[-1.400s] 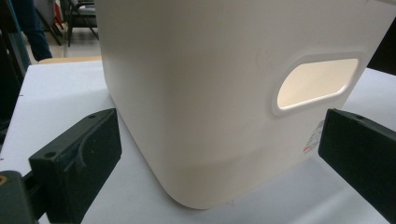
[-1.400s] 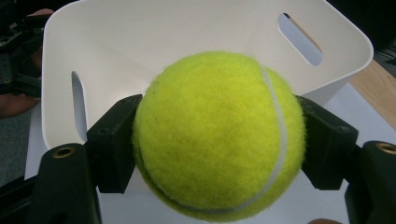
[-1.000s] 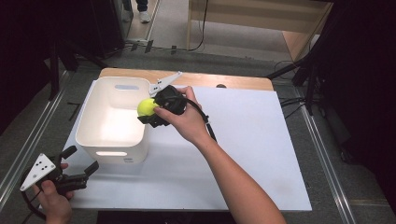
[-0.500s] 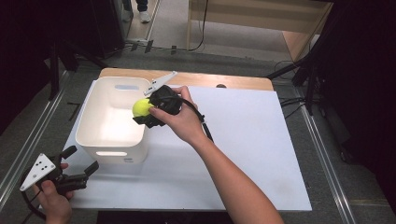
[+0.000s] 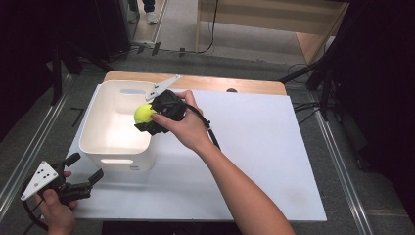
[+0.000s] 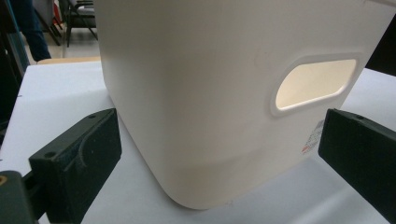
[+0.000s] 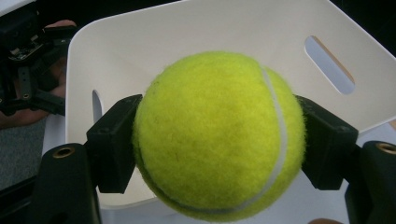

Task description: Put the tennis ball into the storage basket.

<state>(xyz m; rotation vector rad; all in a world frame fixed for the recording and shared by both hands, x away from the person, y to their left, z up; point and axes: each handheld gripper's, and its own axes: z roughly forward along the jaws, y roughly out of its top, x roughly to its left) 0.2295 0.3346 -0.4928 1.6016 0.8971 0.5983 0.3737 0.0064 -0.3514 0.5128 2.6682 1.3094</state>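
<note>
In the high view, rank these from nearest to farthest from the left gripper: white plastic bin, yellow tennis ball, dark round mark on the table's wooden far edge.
From the left gripper:
1. White plastic bin, just beyond it.
2. Yellow tennis ball, over the bin's right side.
3. Dark round mark, far edge, right.

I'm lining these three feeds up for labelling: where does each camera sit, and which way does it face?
High view: above the person's side, facing forward and down on the table; both forearms show.
Left gripper view: rides the left gripper, facing the white bin wall; its open jaws show.
Right gripper view: rides the right gripper, facing into the bin; its jaws clamp the tennis ball.
All views share the bin.
</note>
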